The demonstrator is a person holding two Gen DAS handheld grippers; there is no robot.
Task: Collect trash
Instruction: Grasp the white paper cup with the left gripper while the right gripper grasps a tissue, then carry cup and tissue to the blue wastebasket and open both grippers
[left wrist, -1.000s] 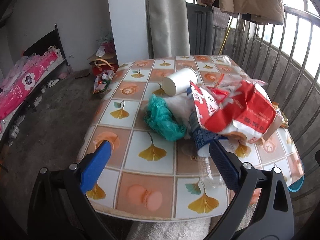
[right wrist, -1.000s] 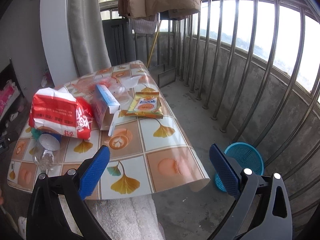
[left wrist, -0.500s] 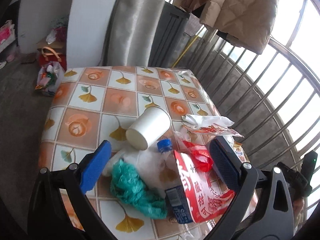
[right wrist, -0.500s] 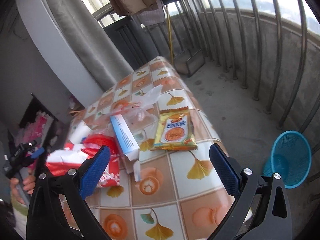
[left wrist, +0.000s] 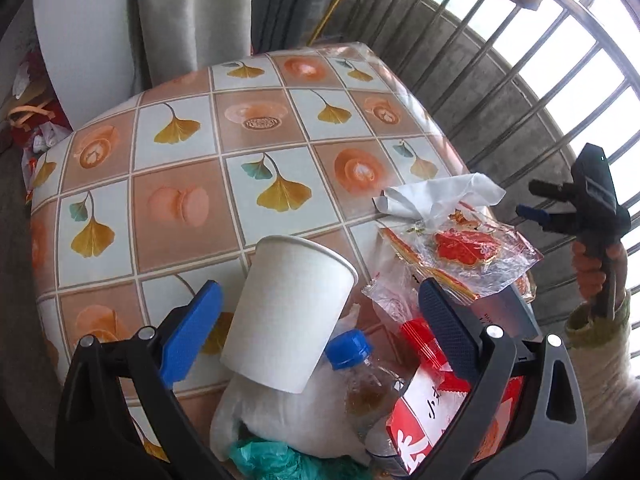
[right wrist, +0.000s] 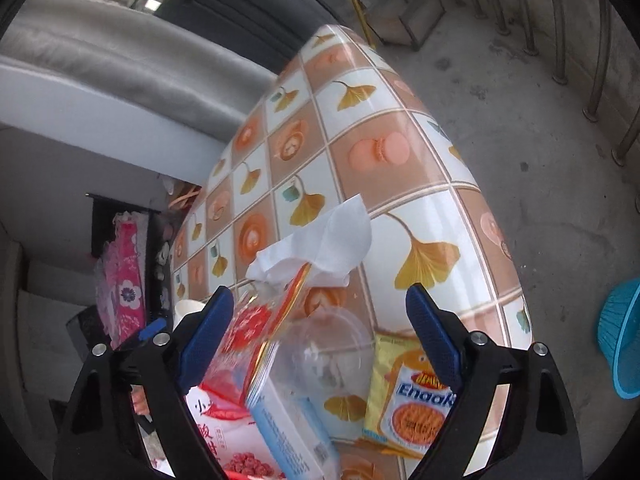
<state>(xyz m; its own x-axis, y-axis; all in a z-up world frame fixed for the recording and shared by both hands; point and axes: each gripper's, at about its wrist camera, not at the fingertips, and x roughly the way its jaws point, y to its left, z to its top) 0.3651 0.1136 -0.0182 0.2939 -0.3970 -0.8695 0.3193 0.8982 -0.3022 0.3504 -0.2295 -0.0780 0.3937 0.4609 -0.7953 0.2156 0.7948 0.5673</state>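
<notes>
White paper cup (left wrist: pixel 288 312) is lying tipped between my left tongs (left wrist: pixel 316 328), jaws gaping, nothing gripped. My right tongs (right wrist: pixel 320 332) are closing wide over crinkled clear plastic wrapper (right wrist: pixel 276 320) and white tissue (right wrist: pixel 320 248), untouched, on the tiled-print surface (left wrist: pixel 180 200).

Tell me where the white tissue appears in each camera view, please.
Left wrist view: the white tissue lies right of centre, near the table's right edge, on a clear wrapper.
Right wrist view: the tissue is at centre, above the fingers.
Shared landmark: the clear wrapper with red print under it.
</notes>
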